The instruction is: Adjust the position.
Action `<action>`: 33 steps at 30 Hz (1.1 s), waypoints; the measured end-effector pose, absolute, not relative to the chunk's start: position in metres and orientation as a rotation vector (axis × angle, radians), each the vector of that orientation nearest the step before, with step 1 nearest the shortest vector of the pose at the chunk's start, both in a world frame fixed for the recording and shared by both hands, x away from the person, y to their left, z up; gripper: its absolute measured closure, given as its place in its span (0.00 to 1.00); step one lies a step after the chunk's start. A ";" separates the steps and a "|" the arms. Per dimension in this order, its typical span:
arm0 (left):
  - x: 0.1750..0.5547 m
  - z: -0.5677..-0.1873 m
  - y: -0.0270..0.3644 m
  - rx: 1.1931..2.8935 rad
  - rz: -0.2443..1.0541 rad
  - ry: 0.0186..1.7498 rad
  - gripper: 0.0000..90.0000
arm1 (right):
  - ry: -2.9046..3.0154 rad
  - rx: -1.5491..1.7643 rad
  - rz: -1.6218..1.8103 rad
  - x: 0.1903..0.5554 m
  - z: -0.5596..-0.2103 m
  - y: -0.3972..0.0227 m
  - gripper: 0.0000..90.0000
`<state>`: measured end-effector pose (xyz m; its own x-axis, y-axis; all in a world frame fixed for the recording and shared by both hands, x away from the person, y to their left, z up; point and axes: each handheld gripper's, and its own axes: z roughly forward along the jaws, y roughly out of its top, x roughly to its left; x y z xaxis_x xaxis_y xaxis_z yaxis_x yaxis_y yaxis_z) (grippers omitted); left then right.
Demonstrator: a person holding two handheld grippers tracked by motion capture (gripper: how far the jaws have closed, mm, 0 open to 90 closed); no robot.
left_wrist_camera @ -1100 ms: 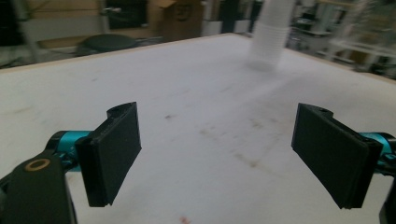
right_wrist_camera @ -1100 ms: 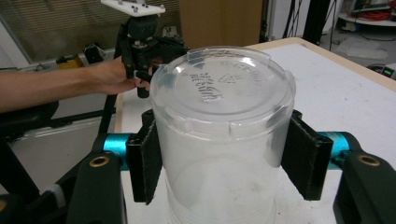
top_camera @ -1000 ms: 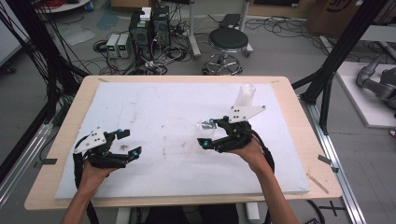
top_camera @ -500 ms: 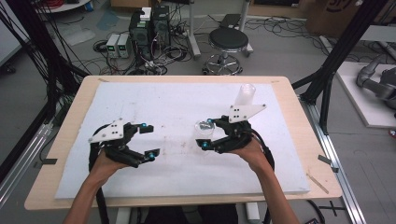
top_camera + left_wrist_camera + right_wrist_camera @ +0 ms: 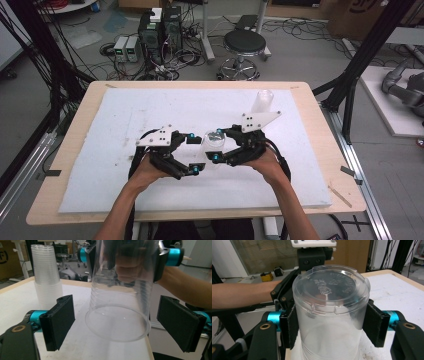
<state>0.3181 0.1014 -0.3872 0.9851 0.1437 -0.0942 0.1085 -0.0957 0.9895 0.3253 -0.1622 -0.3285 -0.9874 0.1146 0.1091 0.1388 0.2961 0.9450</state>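
High view: at frame centre the right gripper (image 5: 218,145) clamps a clear cup (image 5: 214,141) above the surface (image 5: 115,165), while the left gripper (image 5: 193,152), jaws spread and empty, should straddle the cup squarely before closing, gently, to avoid crushing it.

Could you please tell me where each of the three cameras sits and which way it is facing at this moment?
High view: above the person's side, looking forward and down on the table; both forearms, left gripper, right gripper.
Left gripper view: rides the left gripper, looking between its open jaws at the clear cup and the cup stack; the other hand shows behind.
Right gripper view: rides the right gripper, clamped on the cup; a forearm shows beyond.
All three share the cup.
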 end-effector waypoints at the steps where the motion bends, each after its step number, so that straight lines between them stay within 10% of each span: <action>1: 0.319 -0.388 0.099 1.667 0.022 0.190 0.16 | -2.511 -0.243 -1.835 0.325 -0.328 -0.162 0.41; 33: 0.318 -0.390 0.083 1.625 0.002 0.138 0.31 | -2.436 -0.227 -1.888 0.324 -0.327 -0.164 0.42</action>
<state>0.3183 0.0830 -0.3901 0.9924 0.0905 -0.0832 0.0881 -0.0519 0.9948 0.3236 -0.1642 -0.3269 -0.9879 0.0843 0.1301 0.1470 0.2435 0.9587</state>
